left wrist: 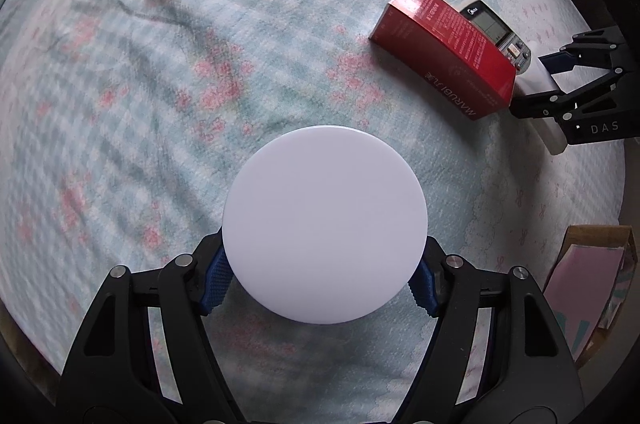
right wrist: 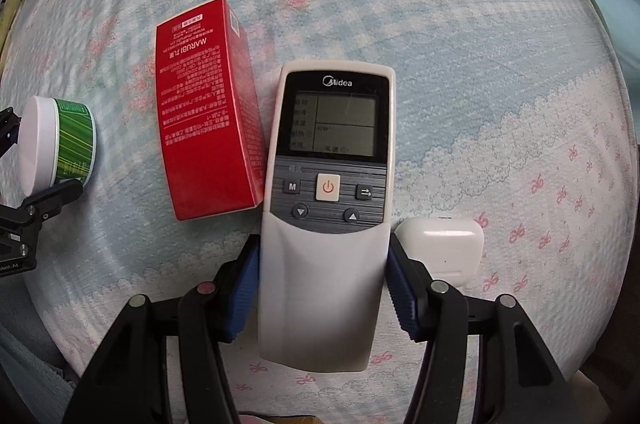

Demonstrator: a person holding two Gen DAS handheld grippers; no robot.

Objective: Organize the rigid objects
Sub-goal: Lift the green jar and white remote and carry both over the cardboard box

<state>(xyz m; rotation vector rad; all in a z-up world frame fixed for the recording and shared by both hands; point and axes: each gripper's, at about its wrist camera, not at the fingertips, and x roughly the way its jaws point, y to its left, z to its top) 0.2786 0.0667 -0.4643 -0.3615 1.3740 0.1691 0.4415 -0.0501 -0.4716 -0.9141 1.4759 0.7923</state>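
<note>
My left gripper is shut on a round jar with a white lid; the right wrist view shows its green striped side at the far left. My right gripper is shut on a white Midea remote control, which lies right beside a red MARUBI box on the bed. In the left wrist view the red box and remote lie at the upper right, with the right gripper holding the remote's near end.
A white earbud case lies just right of the remote. The bedsheet is pale blue checked with pink flowers. A cardboard box with pink contents stands off the bed's edge at lower right.
</note>
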